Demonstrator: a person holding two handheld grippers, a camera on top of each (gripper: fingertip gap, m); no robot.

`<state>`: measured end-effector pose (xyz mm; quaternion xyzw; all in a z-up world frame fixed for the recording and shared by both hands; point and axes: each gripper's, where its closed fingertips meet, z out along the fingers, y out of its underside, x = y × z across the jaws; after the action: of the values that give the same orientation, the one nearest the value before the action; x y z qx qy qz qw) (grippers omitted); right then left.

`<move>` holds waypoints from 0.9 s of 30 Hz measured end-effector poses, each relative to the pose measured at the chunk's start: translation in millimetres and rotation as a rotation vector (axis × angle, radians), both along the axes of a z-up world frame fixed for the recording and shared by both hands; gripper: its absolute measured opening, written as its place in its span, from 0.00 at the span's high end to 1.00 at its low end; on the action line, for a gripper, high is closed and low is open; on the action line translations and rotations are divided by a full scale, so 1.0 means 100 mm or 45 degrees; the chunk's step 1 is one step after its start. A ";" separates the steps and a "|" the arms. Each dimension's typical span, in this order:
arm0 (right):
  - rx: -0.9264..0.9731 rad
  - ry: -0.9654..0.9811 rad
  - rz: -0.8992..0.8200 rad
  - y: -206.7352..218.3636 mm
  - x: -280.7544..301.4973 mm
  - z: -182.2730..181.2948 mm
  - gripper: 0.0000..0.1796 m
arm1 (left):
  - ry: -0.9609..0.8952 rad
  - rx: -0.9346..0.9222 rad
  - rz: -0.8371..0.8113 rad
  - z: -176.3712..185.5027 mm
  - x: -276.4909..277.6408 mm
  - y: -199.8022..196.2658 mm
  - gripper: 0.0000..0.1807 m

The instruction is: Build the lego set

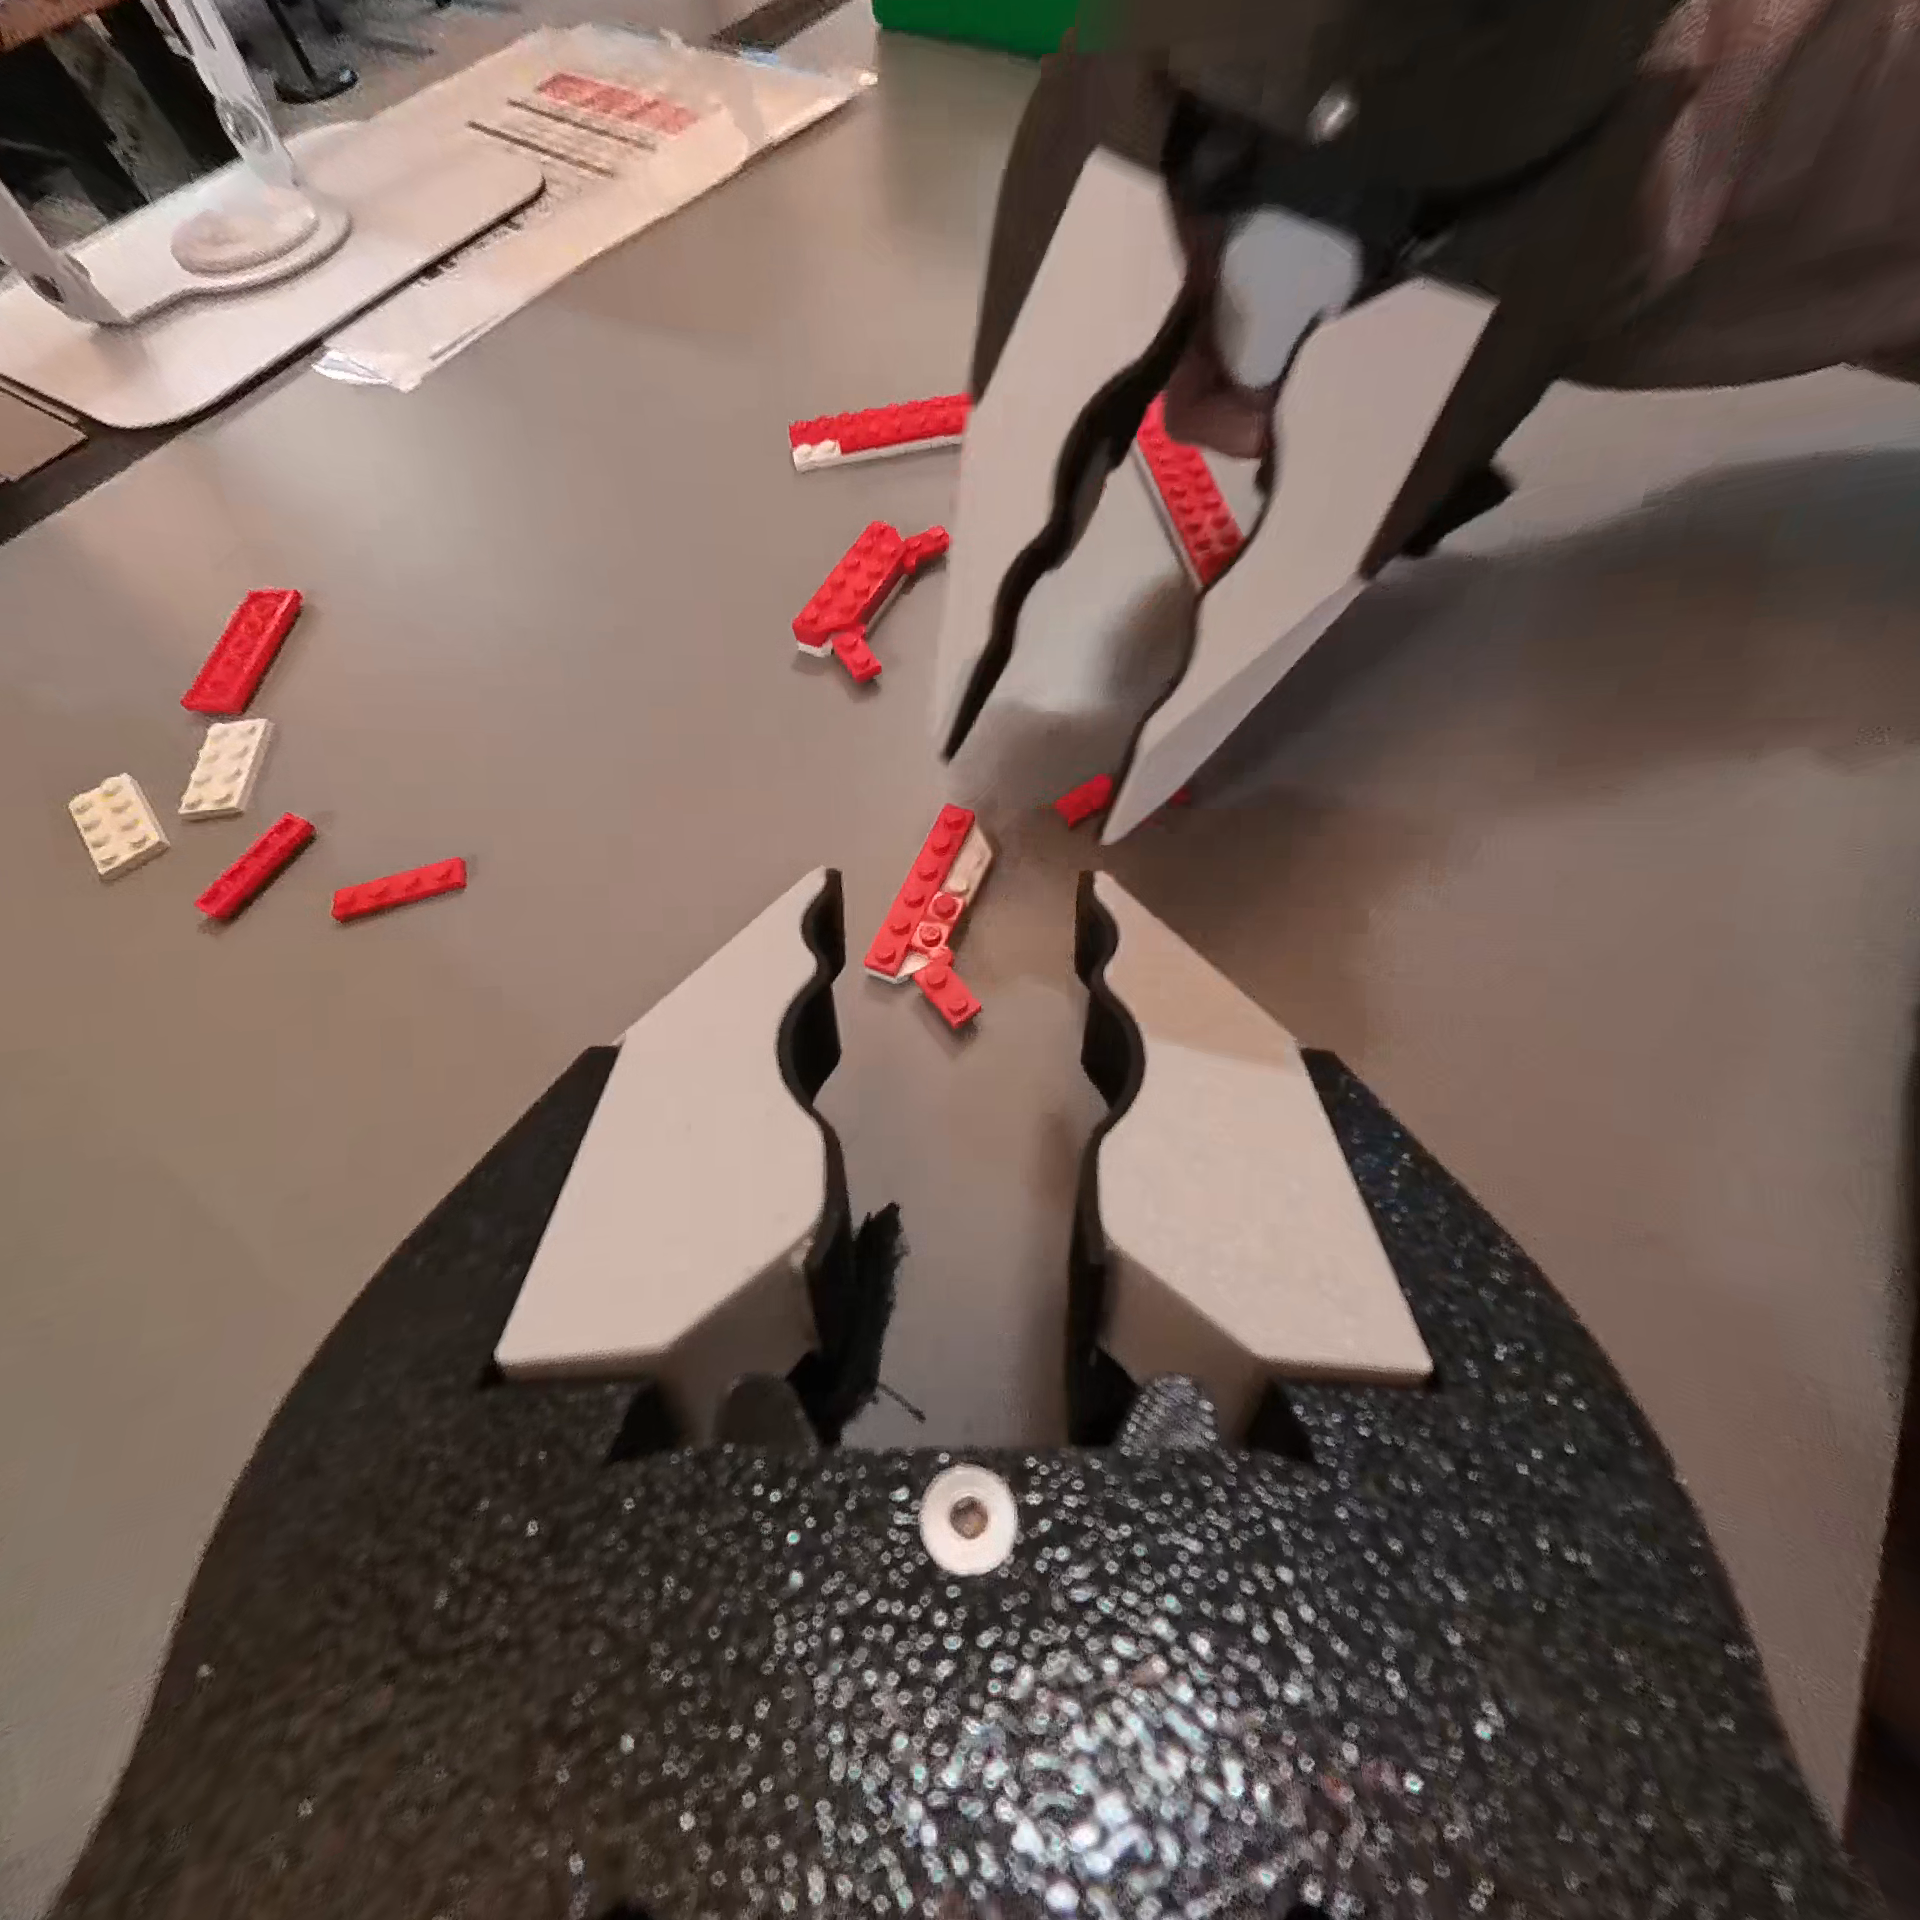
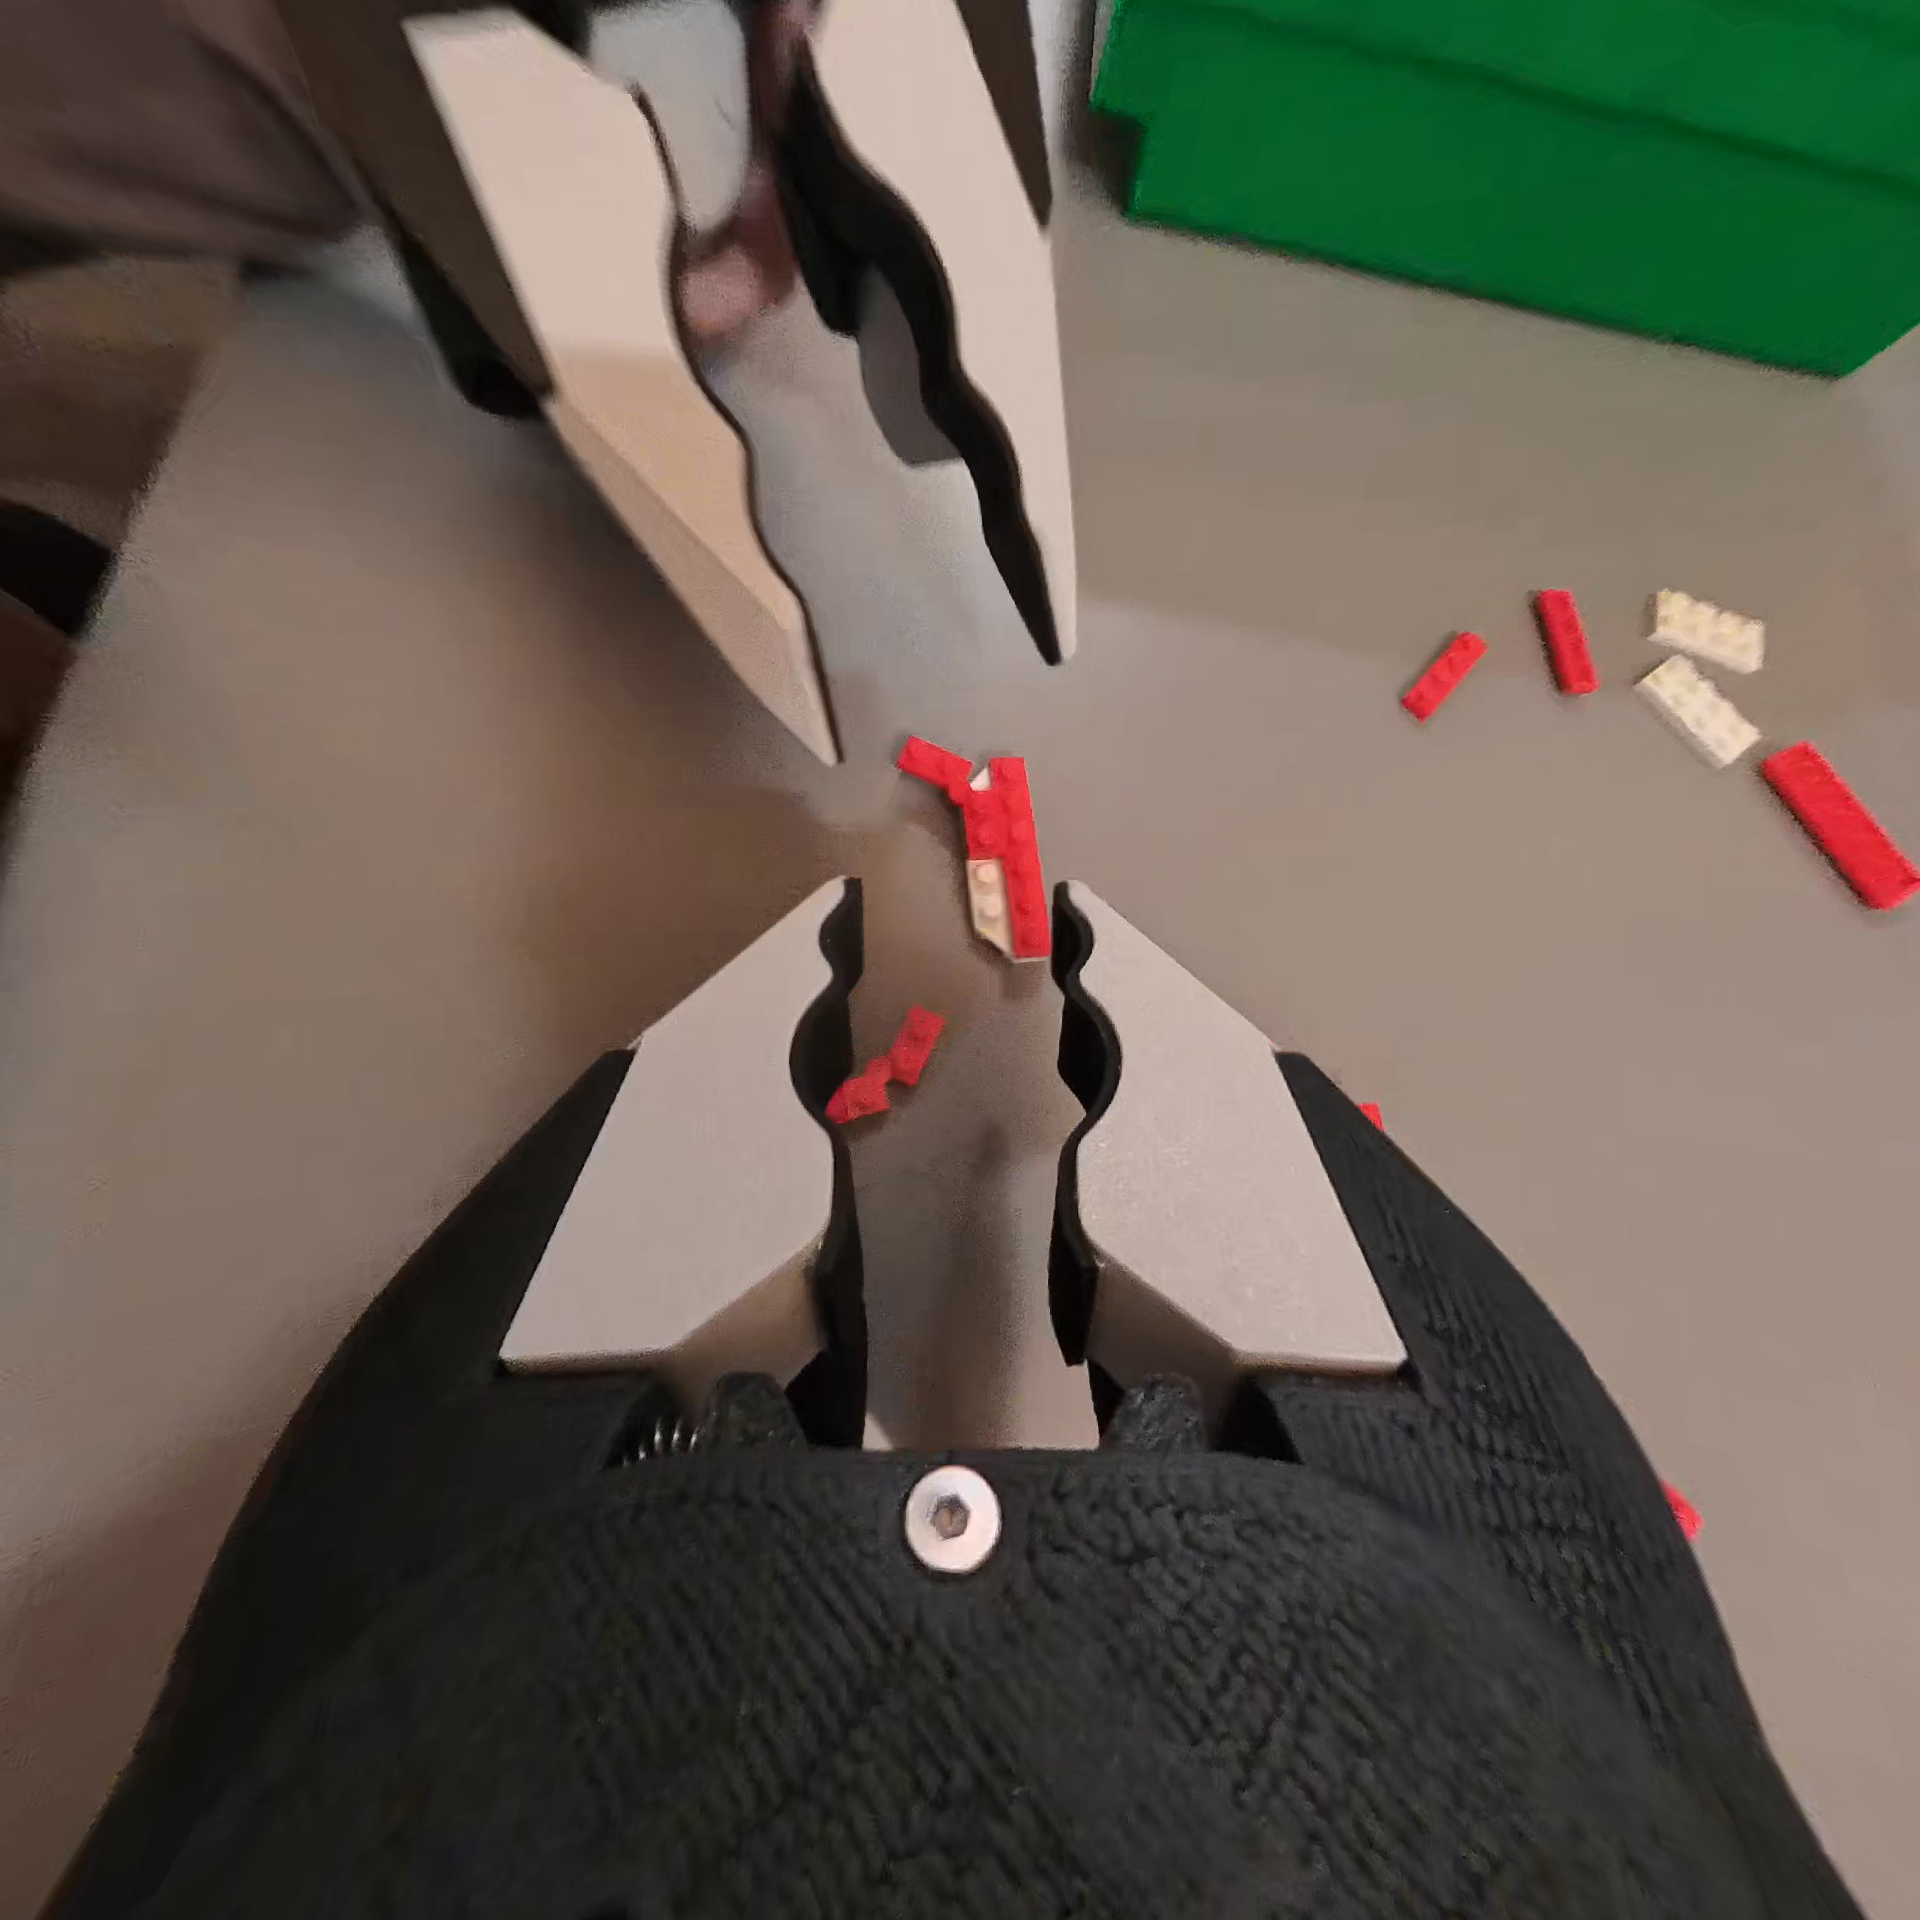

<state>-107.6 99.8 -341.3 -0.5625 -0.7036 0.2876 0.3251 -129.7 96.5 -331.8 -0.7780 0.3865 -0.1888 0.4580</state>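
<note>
Lego pieces lie scattered on the grey table (image 1: 520, 582). Nearest both grippers is a small red-and-white assembly (image 1: 928, 914), flat on the table between the two sets of fingertips (seen from the right wrist view at (image 2: 1003, 857)). Just beside it, toward the right gripper, sits a tiny red piece (image 2: 888, 1065). The left gripper (image 1: 958, 883) hangs just short of the assembly with its fingers spread moderately wide and nothing between them. The right gripper (image 2: 956, 894) faces it from the far side, tips angled down at the table, fingers likewise parted and empty; the assembly shows in the gap just beyond its tips.

Farther out in the left wrist view lie another red assembly (image 1: 868, 592) and a long red-and-white strip (image 1: 878, 431). Off to that view's left, well apart, are a red plate (image 1: 242, 651), two cream plates (image 1: 225, 769) and two thin red plates (image 1: 398, 888). At the table's far edge rest a white stand (image 1: 249, 234) on a printed sheet, and a green box (image 2: 1507, 156).
</note>
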 end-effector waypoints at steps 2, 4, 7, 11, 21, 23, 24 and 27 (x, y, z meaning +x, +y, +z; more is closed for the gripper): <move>0.018 -0.111 0.003 0.08 -0.09 -0.14 0.81 | -0.007 0.009 0.002 0.02 -0.01 -0.02 0.76; -0.009 -0.214 0.036 0.08 -0.13 -0.26 0.81 | -0.008 0.038 0.008 0.04 -0.03 -0.03 0.77; -0.080 -0.292 0.092 0.04 -0.17 -0.29 0.88 | -0.017 0.076 0.006 0.08 -0.05 -0.08 0.77; -0.088 -0.354 0.156 0.05 -0.17 -0.30 0.92 | 0.103 0.296 -0.046 0.13 -0.09 -0.10 0.79; -0.130 -0.286 0.276 0.10 0.03 0.15 0.92 | 0.725 1.146 -0.240 0.15 0.08 0.12 0.68; -0.147 -0.272 0.303 0.08 0.07 0.21 0.92 | 0.777 1.276 -0.273 0.19 0.16 0.14 0.72; -0.156 -0.273 0.315 0.08 0.09 0.23 0.92 | 0.786 1.322 -0.291 0.21 0.20 0.13 0.74; -0.191 -0.272 0.355 0.04 0.11 0.27 0.92 | 0.815 1.398 -0.331 0.23 0.27 0.15 0.79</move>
<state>-96.6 103.9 -314.0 -0.5095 -0.7820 0.3201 0.1626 -102.5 111.4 -308.9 -0.3952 0.6351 0.2237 0.6249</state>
